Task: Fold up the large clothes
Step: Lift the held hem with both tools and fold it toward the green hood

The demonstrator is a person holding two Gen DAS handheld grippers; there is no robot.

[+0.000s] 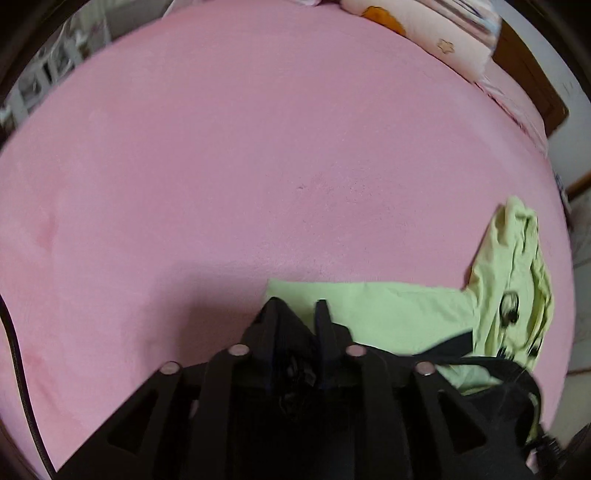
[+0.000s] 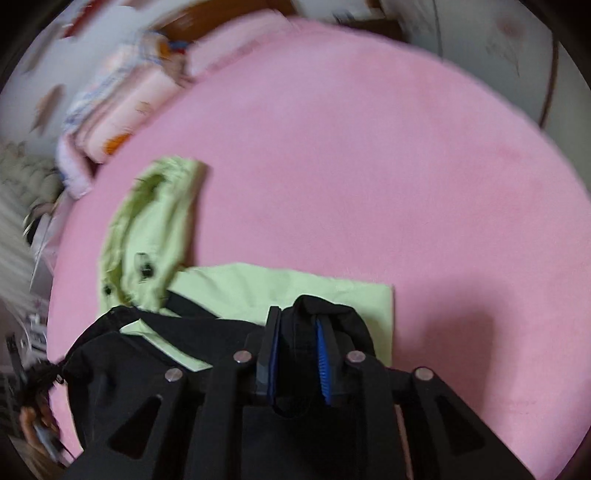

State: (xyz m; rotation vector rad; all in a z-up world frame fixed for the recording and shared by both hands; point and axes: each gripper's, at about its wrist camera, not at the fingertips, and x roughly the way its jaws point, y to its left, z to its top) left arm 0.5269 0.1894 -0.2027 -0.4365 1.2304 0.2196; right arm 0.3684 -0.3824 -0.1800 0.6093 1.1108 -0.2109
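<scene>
Garment (image 2: 258,291), lime green w/ black parts, lies on pink bed (image 2: 369,166), hood (image 2: 155,214) flopped toward pillows (image 2: 122,110).

Right tool (image 2: 295,314): jaws narrow, black fabric bunched between blue pads, appears gripped, prob. carrying an edge over for a fold.

Left tool (image 1: 299,306): jaws slightly apart over green panel's corner; dark material between them, grip can't be confirmed.

A big bed with a pink sheet (image 1: 258,147) fills the room. Pale pillows (image 1: 454,40) lie at its head, by a brown wooden headboard (image 1: 532,81). The wall (image 2: 480,33) behind is white
</scene>
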